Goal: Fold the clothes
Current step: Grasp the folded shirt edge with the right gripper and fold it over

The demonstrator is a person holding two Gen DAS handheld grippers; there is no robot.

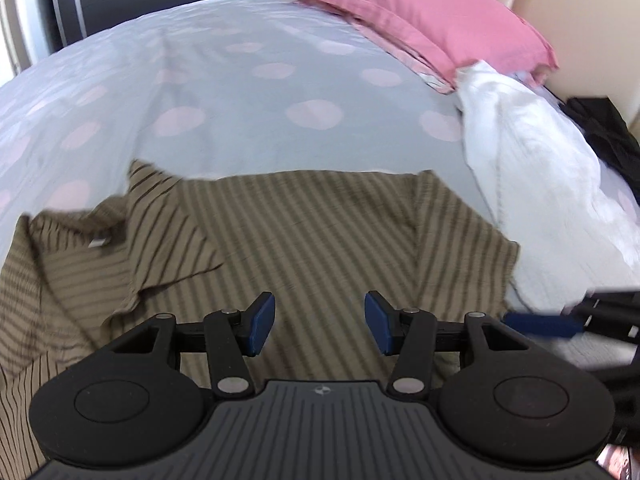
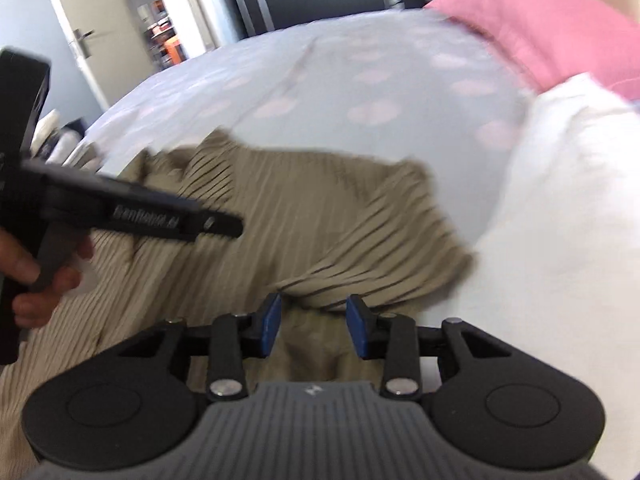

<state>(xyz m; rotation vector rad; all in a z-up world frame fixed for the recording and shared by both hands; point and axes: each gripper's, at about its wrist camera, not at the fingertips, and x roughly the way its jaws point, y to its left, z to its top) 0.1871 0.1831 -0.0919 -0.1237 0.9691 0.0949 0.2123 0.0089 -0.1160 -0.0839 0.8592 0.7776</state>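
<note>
A tan shirt with dark stripes [image 1: 304, 236] lies spread on the bed, its collar and a folded part at the left. It also shows in the right wrist view [image 2: 312, 216], with a folded lump near my fingers. My left gripper [image 1: 320, 322] is open and empty just above the shirt's near part. My right gripper [image 2: 314, 324] is open and hovers over the shirt's near right edge. The left gripper's body [image 2: 132, 208] shows at the left of the right wrist view, held in a hand. The right gripper's blue finger [image 1: 540, 322] shows at the right of the left wrist view.
The bed has a pale grey duvet with pink spots [image 1: 248, 92]. A white garment [image 1: 528, 160] lies right of the shirt. A pink pillow [image 1: 420, 20] lies at the head, a dark garment [image 1: 608, 132] beside it. A door [image 2: 80, 40] stands far left.
</note>
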